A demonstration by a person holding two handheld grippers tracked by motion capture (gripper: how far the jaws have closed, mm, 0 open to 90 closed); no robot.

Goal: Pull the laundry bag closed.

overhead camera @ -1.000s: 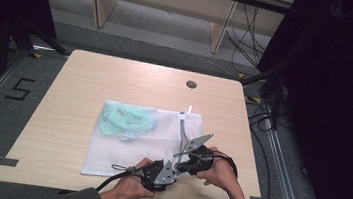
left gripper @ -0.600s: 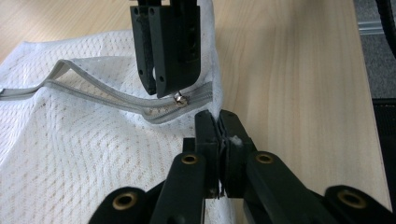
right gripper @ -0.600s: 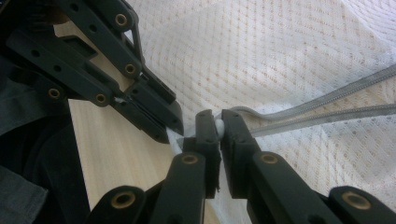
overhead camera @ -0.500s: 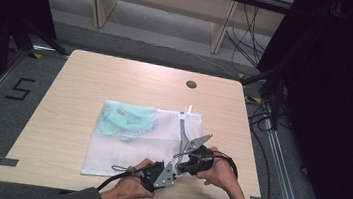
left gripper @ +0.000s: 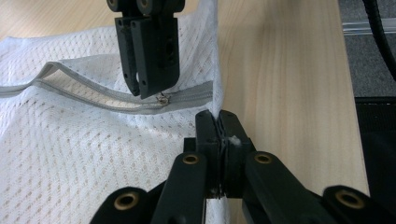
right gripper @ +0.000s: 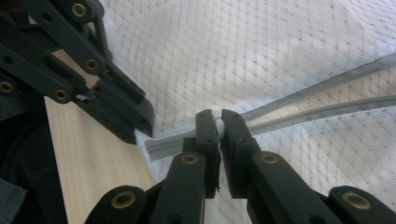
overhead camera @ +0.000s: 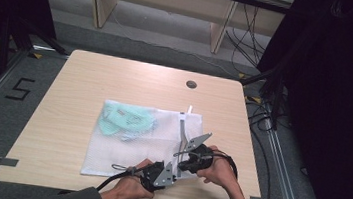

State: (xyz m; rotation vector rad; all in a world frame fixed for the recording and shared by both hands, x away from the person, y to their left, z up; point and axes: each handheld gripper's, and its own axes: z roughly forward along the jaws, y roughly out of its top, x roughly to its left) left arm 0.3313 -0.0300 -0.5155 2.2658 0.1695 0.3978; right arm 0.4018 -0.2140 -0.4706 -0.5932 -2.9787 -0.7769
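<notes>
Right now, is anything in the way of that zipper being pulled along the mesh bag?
Nothing visible blocks it. The right gripper pinches the zipper pull, the left gripper clamps the mesh bag at its edge, and the open zipper track ahead runs free across the mesh.

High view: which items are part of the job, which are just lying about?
In the job:
- mesh bag
- its zip
- left gripper, shut on the bag's edge
- right gripper, shut on the zip pull

Lying about:
- green cloth, inside the bag, untouched
- table
- round grommet
- floor cables
</notes>
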